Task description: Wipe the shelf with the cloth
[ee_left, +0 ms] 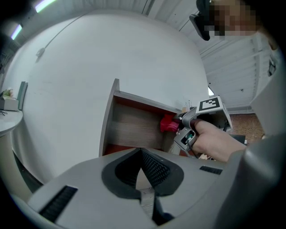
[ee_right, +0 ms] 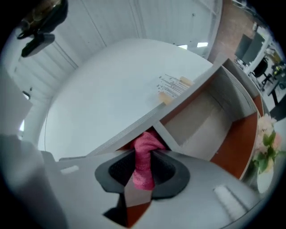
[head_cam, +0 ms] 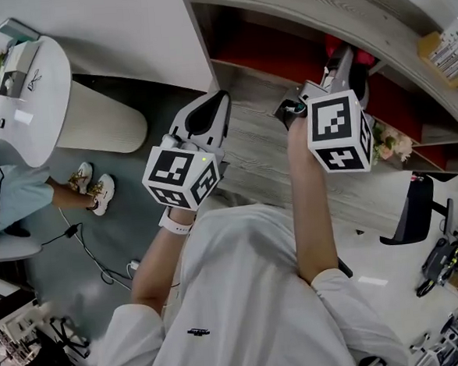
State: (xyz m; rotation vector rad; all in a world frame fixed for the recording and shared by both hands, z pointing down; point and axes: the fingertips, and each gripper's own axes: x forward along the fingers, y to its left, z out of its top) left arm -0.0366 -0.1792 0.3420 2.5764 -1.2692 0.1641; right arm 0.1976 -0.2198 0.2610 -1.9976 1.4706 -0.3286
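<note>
Pink cloth (ee_right: 144, 156), bunched, gripped fast in our right tongs (ee_right: 142, 172), which reach into the wood-grain shelf (head_cam: 261, 141) with its red back panel (head_cam: 271, 54). Our left tongs (ee_left: 145, 172) we record as pinched together on nothing, outside the shelf, near its left wall (ee_left: 111, 116).

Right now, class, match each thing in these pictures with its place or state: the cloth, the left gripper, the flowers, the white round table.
Things
1. cloth
2. left gripper
3. flowers
4. white round table

Places or states
A. holds nothing
B. in the shelf, towards its right end
C. pinched in the right gripper
D. stands to the left of the shelf

Pairs: 1-C, 2-A, 3-B, 4-D
</note>
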